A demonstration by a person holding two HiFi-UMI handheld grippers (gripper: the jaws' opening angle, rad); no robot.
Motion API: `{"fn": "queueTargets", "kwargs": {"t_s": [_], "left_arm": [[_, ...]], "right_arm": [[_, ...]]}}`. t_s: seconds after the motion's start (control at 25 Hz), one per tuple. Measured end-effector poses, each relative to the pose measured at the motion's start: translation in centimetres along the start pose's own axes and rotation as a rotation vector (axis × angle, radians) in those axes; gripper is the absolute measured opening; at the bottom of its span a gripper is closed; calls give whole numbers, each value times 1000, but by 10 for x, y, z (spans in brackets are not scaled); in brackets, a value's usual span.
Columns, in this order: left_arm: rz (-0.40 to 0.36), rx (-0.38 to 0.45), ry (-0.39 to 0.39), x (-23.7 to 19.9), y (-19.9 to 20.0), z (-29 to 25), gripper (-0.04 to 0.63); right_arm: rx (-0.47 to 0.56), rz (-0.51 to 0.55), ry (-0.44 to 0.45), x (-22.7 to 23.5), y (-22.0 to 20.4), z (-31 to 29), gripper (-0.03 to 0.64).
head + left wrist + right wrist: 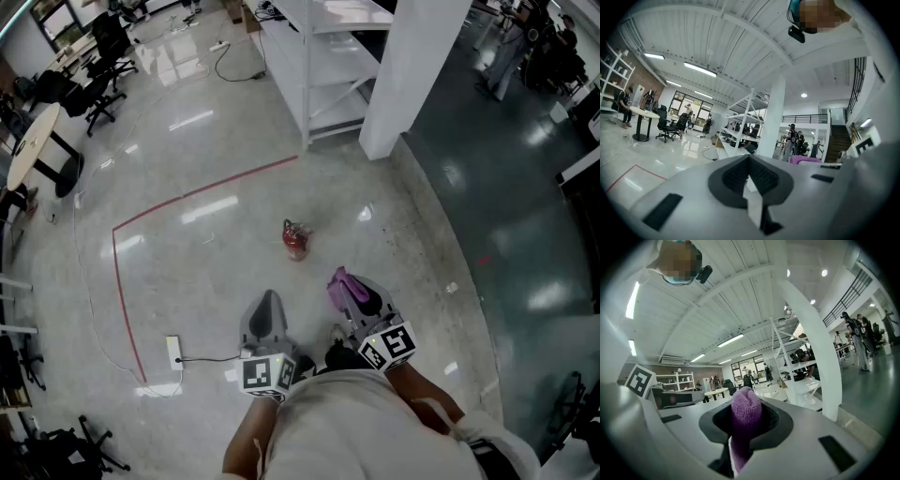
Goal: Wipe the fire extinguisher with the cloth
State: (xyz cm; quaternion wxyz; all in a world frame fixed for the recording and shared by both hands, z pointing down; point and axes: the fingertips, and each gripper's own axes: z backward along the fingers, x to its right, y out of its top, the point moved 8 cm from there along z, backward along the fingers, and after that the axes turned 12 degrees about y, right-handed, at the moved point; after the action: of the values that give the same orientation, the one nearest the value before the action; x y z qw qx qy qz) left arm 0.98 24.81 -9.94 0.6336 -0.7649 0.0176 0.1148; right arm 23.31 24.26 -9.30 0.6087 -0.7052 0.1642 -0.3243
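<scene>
A small red fire extinguisher (295, 240) stands on the shiny floor ahead of me, apart from both grippers. My right gripper (349, 286) is held up near my body, shut on a purple cloth (337, 285) that sticks out past its tip. In the right gripper view the purple cloth (745, 420) is pinched between the jaws of the right gripper (743, 432). My left gripper (266, 314) is beside it, shut with nothing in it; the left gripper (750, 180) shows jaws pressed together.
A red line (178, 202) marks the floor left of the extinguisher. A white column (403, 75) and white shelving (314, 66) stand behind it. A power strip (174, 351) with a cable lies at the lower left. Office chairs (98, 66) and a round table (33, 141) are far left.
</scene>
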Motion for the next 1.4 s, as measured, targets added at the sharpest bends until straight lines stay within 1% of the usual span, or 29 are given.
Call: {"fn": "queueTargets", "kwargs": {"t_s": [0.52, 0.76, 0.96, 1.08, 1.2, 1.32, 1.4], "left_arm": [[6, -12, 3, -9, -4, 2, 5], [0, -21, 3, -16, -7, -6, 5], [1, -35, 9, -23, -13, -27, 4], [3, -44, 8, -27, -24, -43, 5], [-4, -47, -4, -29, -45, -58, 5], [-15, -43, -8, -34, -76, -76, 5], [-20, -48, -9, -40, -104, -89, 5]], "right_arm": [[12, -8, 6, -2, -4, -4, 67], [14, -6, 0, 7, -3, -7, 67], [2, -9, -17, 24, -10, -19, 67], [-8, -7, -14, 40, -25, -29, 67], [-16, -8, -1, 61, -51, -38, 67], [-25, 1, 14, 84, -83, -48, 67], [-29, 12, 17, 100, -107, -57, 67]]}}
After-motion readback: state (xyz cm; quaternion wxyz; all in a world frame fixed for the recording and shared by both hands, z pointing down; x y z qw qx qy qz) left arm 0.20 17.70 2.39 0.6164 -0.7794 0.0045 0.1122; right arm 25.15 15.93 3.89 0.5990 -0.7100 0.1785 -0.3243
